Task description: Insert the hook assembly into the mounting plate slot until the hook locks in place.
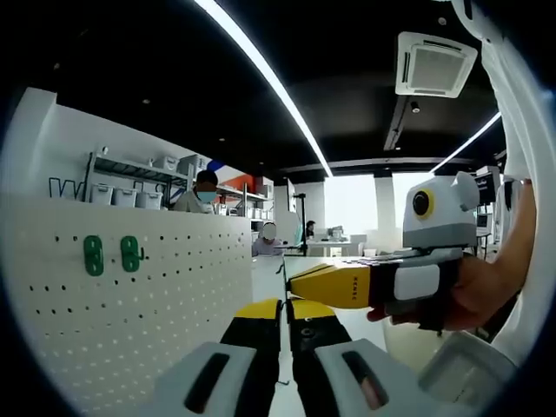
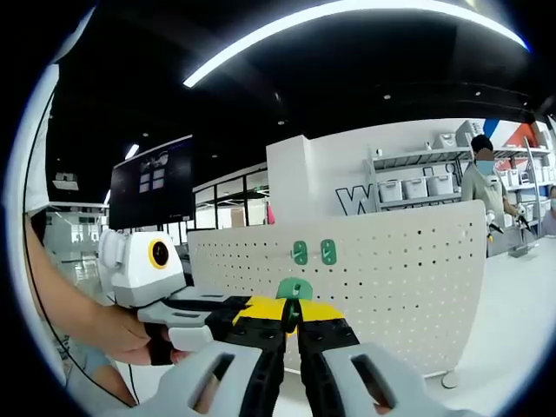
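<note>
Right gripper [image 2: 292, 323] pinches a green hook [image 2: 294, 289] in front of the pegboard [image 2: 417, 278].
Two green hooks [image 2: 314, 253] already sit on the pegboard above the held one; left gripper [image 1: 286, 314] has its jaws closed together, holding nothing, beside the pegboard.

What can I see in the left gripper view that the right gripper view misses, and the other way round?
Left gripper view: a square ceiling vent, and the right gripper entering from the right. Right gripper view: a dark screen, a green hook pinched in the right gripper, and the left gripper. Both share the white pegboard with two green hooks, shelves and a person behind.
</note>
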